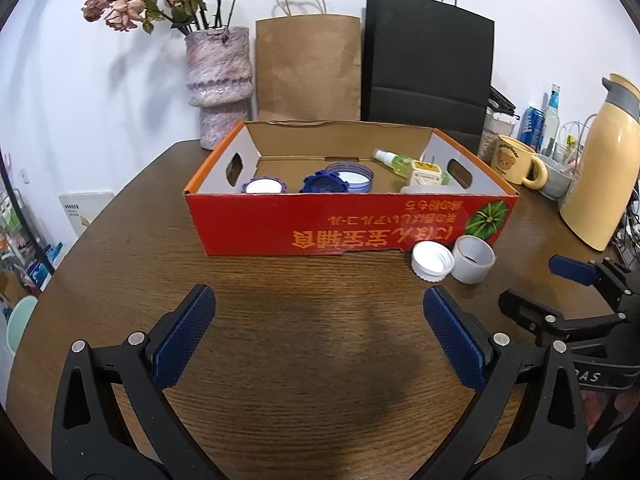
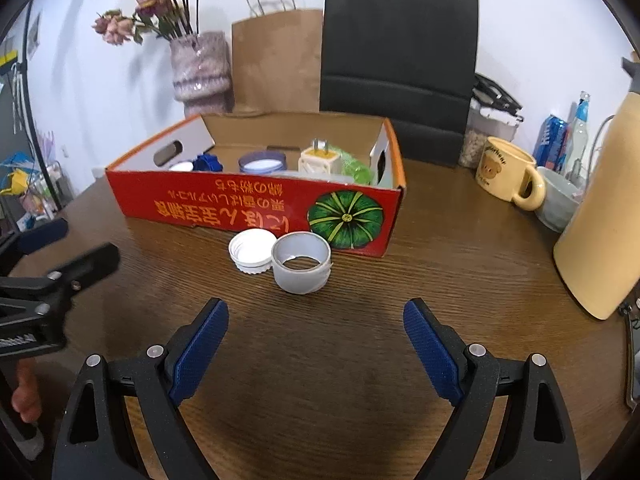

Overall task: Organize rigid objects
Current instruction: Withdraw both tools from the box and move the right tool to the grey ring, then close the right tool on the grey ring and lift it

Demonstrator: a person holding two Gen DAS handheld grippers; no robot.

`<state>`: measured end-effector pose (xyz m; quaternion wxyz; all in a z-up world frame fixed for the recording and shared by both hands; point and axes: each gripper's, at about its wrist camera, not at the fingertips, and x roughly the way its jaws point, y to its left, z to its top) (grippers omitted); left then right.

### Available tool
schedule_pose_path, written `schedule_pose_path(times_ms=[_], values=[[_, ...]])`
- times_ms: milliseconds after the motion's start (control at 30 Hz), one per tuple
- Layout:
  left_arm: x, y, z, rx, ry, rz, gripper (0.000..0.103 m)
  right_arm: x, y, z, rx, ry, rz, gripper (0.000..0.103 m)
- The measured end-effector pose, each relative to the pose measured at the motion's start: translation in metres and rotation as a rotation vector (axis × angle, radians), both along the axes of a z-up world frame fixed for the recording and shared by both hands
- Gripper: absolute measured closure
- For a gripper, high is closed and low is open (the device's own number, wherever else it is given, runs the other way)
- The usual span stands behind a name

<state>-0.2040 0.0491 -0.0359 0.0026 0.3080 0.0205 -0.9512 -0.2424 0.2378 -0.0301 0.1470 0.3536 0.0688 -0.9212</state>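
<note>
A dark brown wooden table [image 2: 360, 360] with a rounded edge carried everything. On it stood an open red cardboard box [image 2: 224, 208], and touching each other just in front of the box lay a white ribbed screw cap [image 2: 252, 254] and a pale grey tape ring [image 2: 301, 267]. Behind the box stood a mottled purple vase [image 1: 219, 80], a brown paper bag [image 1: 308, 68] and a black paper bag [image 1: 428, 68]. To the right stood a yellow bear mug [image 2: 508, 176], a grey bowl [image 2: 558, 206] and a cream thermos jug [image 1: 600, 176].
</note>
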Motion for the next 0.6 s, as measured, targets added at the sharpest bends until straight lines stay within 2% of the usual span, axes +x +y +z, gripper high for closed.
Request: schedule_pose_path(times_ms=[267,300,333,367,400,467,533,567,600], values=[[-0.005,-0.005,-0.002,0.006,-0.015,0.017,0.0,-0.029,-0.009,-0.008,0.01,-0.037,-0.018,0.01],[-0.005,-0.005,-0.002,0.006,-0.016,0.017,0.0,-0.033,-0.011,-0.008,0.014,-0.039,-0.02,0.012],[-0.006,-0.006,-0.003,0.007,-0.018,0.016,0.0,-0.035,-0.012,-0.009,0.016,-0.044,-0.018,0.016],[-0.006,-0.006,-0.003,0.006,-0.02,0.016,0.0,-0.038,-0.014,-0.01,0.015,-0.052,-0.015,0.028],[-0.006,-0.006,-0.003,0.005,-0.021,0.016,0.0,-0.041,-0.015,-0.011,0.013,-0.061,-0.013,0.033],[-0.007,-0.006,-0.004,0.004,-0.024,0.018,0.0,-0.046,-0.017,-0.013,0.013,-0.08,-0.007,0.035],[-0.007,-0.006,-0.004,0.005,-0.027,0.017,0.0,-0.049,-0.019,-0.014,0.01,-0.085,0.0,0.046],[-0.007,-0.006,-0.005,0.004,-0.028,0.018,0.0,-0.05,-0.02,-0.015,0.009,-0.092,0.007,0.056],[-0.007,-0.006,-0.005,0.003,-0.029,0.017,0.0,-0.05,-0.022,-0.015,0.013,-0.094,0.012,0.057]])
